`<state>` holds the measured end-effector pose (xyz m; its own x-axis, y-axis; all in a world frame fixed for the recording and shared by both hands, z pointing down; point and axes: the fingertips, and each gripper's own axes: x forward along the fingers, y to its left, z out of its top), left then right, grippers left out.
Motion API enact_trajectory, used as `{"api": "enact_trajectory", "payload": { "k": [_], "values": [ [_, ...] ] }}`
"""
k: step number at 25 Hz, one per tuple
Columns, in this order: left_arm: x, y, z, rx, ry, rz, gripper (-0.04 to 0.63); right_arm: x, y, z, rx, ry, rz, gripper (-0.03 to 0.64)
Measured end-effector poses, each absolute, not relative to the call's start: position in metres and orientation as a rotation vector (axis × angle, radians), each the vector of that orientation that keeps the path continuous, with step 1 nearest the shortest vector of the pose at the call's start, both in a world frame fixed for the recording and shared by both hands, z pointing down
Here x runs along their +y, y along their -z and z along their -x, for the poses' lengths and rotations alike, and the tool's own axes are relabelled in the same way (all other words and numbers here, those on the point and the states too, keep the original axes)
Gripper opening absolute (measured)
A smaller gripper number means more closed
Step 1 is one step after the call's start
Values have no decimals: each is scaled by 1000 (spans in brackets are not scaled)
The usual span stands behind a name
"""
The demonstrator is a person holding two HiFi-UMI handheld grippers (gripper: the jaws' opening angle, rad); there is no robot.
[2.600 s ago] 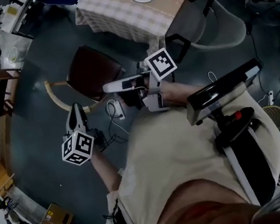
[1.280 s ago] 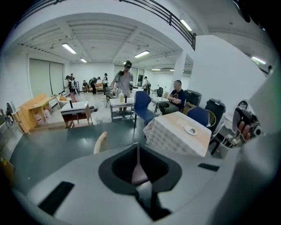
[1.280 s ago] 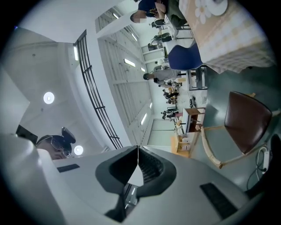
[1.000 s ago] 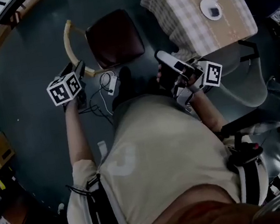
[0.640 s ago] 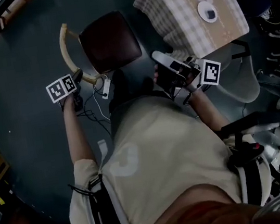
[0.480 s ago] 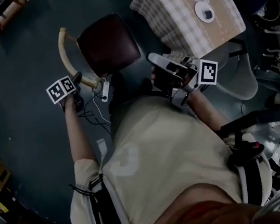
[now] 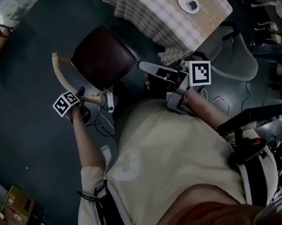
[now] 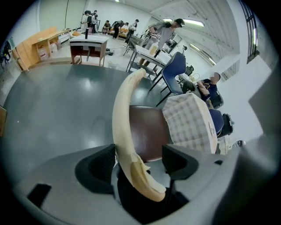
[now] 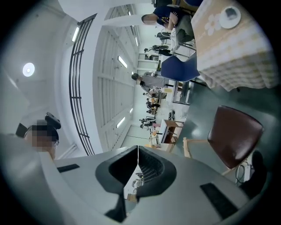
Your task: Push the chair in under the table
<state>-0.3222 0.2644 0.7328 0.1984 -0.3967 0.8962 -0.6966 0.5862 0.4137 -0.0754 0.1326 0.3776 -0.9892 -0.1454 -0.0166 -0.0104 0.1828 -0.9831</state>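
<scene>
The chair has a dark brown seat and a curved pale wooden backrest. It stands pulled out beside the table with the checked cloth. My left gripper points steeply down at the backrest's near end. Its jaws have just been opening and stand wide. In the left gripper view the backrest runs between the jaws of the left gripper, with a gap on the right side. My right gripper is held level near the cloth's corner. In its own view the right gripper is shut on nothing.
A small white plate lies on the table. A grey chair stands to the table's right. Cables and a power strip lie on the dark floor by the chair's legs. Desks and people are far off.
My left gripper has come down from beside the chair onto the near end of the backrest. The right gripper has drifted a little beside the cloth's corner, still shut.
</scene>
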Motion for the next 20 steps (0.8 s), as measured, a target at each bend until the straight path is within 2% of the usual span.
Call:
{"api": "enact_trajectory", "payload": {
  "k": [7,10,16,20],
  "values": [
    [265,-753,322,-1374,-258,-942,325,129,-381,67,2306,1928,249,12],
    [265,-759,327,-1377,-219,-901,301,126,-383,60,2275,1918,290,12],
    [268,-771,336,-1384,-88,-801,183,117,-386,57,2278,1901,331,12],
    [274,-780,333,-1397,-24,-752,160,119,-386,51,2221,1925,347,12]
  ]
}}
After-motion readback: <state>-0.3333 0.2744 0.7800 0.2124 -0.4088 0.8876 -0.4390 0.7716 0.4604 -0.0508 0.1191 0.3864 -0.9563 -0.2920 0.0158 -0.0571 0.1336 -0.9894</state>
